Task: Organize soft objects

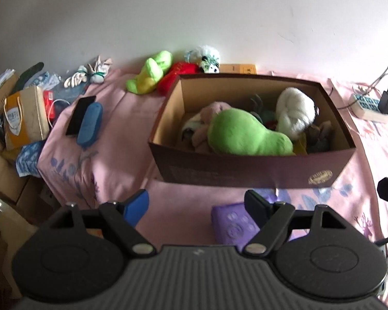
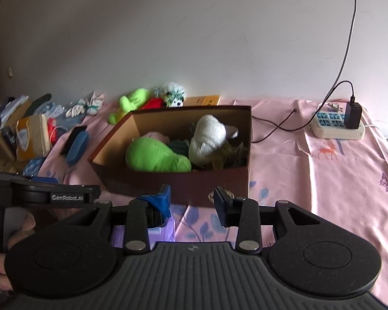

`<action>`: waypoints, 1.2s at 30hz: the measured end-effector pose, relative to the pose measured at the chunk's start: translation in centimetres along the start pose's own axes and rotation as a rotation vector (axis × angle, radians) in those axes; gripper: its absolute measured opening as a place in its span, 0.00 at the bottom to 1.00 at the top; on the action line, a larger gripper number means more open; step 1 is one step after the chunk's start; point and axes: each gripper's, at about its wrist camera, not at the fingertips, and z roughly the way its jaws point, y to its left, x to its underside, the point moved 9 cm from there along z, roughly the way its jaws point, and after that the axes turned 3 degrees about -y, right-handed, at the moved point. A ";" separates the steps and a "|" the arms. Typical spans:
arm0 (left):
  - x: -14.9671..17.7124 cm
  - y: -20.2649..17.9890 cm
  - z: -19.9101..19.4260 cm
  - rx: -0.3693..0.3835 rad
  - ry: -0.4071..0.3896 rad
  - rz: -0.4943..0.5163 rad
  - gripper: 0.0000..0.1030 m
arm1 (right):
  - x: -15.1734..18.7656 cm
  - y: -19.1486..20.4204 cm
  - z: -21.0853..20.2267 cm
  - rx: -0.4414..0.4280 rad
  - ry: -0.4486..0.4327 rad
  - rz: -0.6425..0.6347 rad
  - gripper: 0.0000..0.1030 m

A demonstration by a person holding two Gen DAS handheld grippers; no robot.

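Observation:
A brown cardboard box (image 1: 245,170) (image 2: 168,180) stands on the pink bed sheet. It holds a big green plush (image 1: 245,134) (image 2: 155,157), a white plush (image 1: 295,113) (image 2: 207,137), a pink plush (image 1: 209,113) and other soft things. Behind the box, by the wall, lie a green-yellow plush (image 1: 150,72) (image 2: 129,103), a red plush (image 1: 178,73) and a fluffy white plush (image 1: 207,59) (image 2: 172,93). My left gripper (image 1: 196,201) hovers wide open before the box, above a purple pack (image 1: 235,227). My right gripper (image 2: 192,199) stands narrowly open near the box front, with nothing between its fingers.
A black phone (image 1: 80,115) and a blue case (image 1: 90,124) lie left of the box. A paper bag (image 1: 25,118) and cardboard boxes stand past the bed's left edge. A power strip (image 2: 336,126) with a charger and cables sits at the right. A hand (image 2: 18,232) holds the left gripper.

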 end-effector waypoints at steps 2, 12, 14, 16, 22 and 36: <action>0.6 -0.7 -0.2 -0.008 0.014 0.006 0.78 | 0.4 -0.3 -0.4 -0.006 0.006 -0.011 0.19; 2.4 -3.1 -1.2 -0.012 0.070 0.001 0.78 | 0.9 -2.1 -1.6 -0.006 0.020 -0.008 0.19; 2.6 -3.3 -1.3 -0.020 0.074 0.008 0.78 | 1.0 -2.3 -1.7 -0.007 0.029 0.000 0.19; 2.7 -3.5 -1.5 -0.023 0.078 0.010 0.78 | 1.1 -2.5 -1.7 -0.006 0.035 0.008 0.20; 2.6 -3.5 -1.5 -0.029 0.084 0.017 0.78 | 1.1 -2.7 -1.7 0.009 0.048 0.031 0.20; 0.7 -2.4 0.9 -0.027 0.097 0.044 0.78 | 1.0 -2.9 -0.2 0.134 0.097 0.081 0.20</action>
